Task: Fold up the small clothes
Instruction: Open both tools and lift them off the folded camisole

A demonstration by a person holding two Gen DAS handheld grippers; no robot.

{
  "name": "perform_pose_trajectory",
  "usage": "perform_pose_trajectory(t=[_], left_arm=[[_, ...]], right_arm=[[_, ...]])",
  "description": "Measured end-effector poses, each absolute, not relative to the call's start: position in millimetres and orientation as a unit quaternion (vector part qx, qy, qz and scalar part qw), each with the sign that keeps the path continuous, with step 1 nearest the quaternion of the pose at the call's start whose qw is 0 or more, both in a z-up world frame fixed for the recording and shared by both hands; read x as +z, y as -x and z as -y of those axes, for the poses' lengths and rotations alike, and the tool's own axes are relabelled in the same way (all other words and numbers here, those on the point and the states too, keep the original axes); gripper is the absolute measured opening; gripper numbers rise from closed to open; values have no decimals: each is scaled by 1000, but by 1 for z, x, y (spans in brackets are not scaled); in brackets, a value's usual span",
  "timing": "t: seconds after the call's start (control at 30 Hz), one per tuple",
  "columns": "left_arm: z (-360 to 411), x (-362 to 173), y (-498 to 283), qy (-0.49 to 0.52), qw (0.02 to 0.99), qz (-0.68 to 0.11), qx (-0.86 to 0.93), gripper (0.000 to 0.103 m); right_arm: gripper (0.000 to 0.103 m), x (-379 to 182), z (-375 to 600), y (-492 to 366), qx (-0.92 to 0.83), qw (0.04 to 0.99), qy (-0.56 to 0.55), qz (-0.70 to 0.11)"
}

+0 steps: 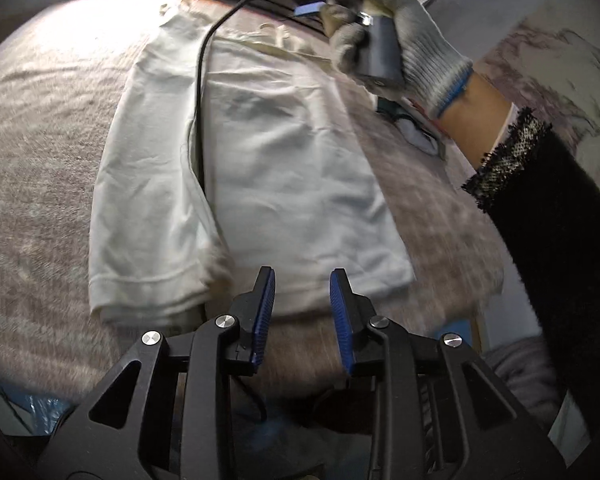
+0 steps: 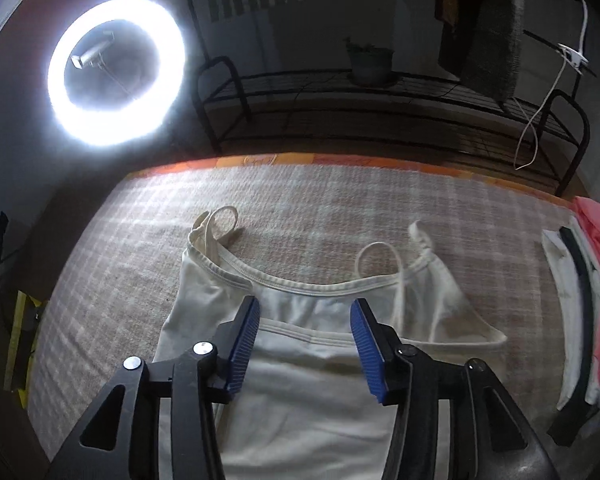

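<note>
Left hand-held gripper [image 1: 302, 280], jaws apart, over white camisole [image 1: 260, 168] hem.

A white camisole [image 1: 268, 168] lies flat on a surface [image 1: 40, 160] covered in beige-grey woven cloth. Its left side is folded over the middle, making a long crease down the garment, and its hem is nearest the camera. The left gripper [image 1: 302, 300] sits at the bottom of the view, its blue-padded jaws apart with nothing between them, just above the hem. A black cable [image 1: 201, 92] runs down across the fabric from the top. At upper right, a hand in a grey knit glove [image 1: 396, 32] grips a dark handle above the far end of the garment; a black sleeve [image 1: 552, 216] follows behind it.
</note>
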State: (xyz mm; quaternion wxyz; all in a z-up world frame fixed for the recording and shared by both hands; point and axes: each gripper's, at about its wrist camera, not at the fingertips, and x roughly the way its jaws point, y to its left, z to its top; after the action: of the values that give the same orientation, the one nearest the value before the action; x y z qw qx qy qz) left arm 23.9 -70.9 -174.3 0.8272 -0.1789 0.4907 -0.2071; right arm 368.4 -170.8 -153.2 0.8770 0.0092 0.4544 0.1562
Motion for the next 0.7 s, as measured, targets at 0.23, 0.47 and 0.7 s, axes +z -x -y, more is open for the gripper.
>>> perform_pose_trajectory(t=[0.23, 0.47, 0.7], left_arm=[[71, -163, 18, 146, 837, -469, -240, 28], [81, -149, 29, 77, 878, -426, -206, 28], [89, -149, 4, 71, 898, -404, -160, 28]], right_arm=[[52, -109, 255, -312, 131, 897, -60, -418], [52, -76, 327, -248, 114, 910, -117, -382], [53, -71, 360, -204, 114, 917, -114, -366]])
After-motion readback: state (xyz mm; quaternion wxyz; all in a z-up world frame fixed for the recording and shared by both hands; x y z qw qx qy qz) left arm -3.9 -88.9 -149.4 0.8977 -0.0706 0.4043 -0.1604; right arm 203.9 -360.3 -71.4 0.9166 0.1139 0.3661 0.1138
